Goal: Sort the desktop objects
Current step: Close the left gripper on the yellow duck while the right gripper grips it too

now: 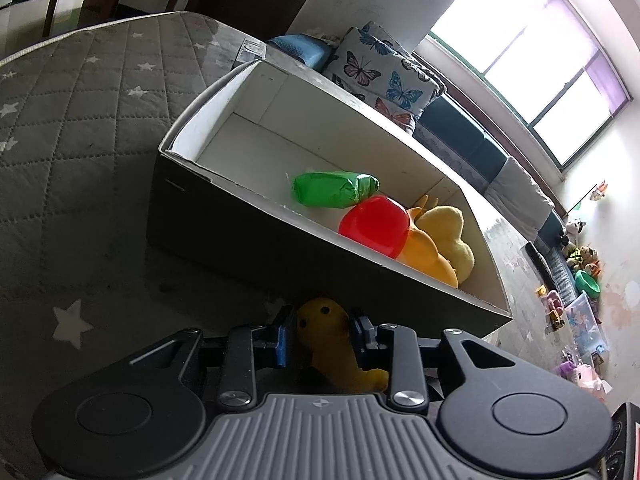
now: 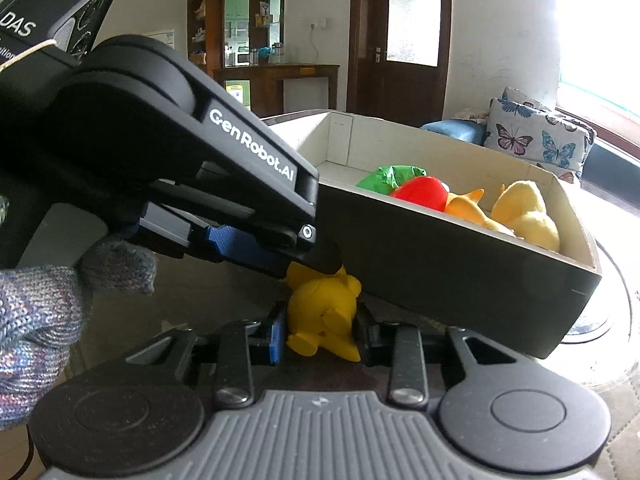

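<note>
- Step in hand, as I judge it: handover of the yellow toy [image 2: 322, 312] from one gripper to the other, just beside the near wall of the box [image 2: 460, 256].
- Right gripper [image 2: 320, 330]: blue pads against both sides of the toy's body, so closed on it. The toy sits low between the fingers, over the dark quilted surface [image 1: 80, 152].
- Left gripper [image 1: 322, 330]: the toy's head lies between its pads; the right wrist view shows its tips at the top of the toy. Whether the pads press or merely flank it, I cannot tell.
- Next move likely calls for the left gripper to let go fully and back off, then the right to lift the toy over the box wall and drop it inside.
- Box contents: green wrapped packet [image 1: 334, 190], red round plastic toy [image 1: 376, 224], orange plush [image 1: 424, 256], pale yellow plush [image 1: 450, 236], bunched at one end; the far end is bare.
</note>
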A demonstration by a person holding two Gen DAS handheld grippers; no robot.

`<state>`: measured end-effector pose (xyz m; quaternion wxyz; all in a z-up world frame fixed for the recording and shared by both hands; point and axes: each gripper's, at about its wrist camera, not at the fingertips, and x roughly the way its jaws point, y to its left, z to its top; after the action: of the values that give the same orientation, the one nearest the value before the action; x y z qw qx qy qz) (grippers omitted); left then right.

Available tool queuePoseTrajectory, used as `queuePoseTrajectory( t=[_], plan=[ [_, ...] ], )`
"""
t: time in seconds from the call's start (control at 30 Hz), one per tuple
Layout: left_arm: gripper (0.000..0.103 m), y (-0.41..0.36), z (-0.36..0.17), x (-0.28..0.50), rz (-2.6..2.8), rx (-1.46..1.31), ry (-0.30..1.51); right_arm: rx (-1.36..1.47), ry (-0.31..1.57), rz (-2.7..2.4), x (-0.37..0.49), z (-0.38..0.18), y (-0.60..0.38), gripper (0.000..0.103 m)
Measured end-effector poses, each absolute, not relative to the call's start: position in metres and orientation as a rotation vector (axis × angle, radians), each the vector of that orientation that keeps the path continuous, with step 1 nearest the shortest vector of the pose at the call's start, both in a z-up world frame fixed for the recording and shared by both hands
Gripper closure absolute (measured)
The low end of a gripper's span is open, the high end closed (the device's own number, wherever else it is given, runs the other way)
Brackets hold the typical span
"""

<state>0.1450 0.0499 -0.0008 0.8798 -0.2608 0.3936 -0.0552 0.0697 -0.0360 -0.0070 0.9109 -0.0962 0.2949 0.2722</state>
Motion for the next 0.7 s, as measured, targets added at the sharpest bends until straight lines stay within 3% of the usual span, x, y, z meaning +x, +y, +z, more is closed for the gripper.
queuePoseTrajectory(
  t=[0.7],
  plan=[
    [0.071,0.06,0.067,0.133,-0.133,-0.553,0.649,-0.234,0.423,0.595,0.064,0.06,-0.032,0.071]
  ],
)
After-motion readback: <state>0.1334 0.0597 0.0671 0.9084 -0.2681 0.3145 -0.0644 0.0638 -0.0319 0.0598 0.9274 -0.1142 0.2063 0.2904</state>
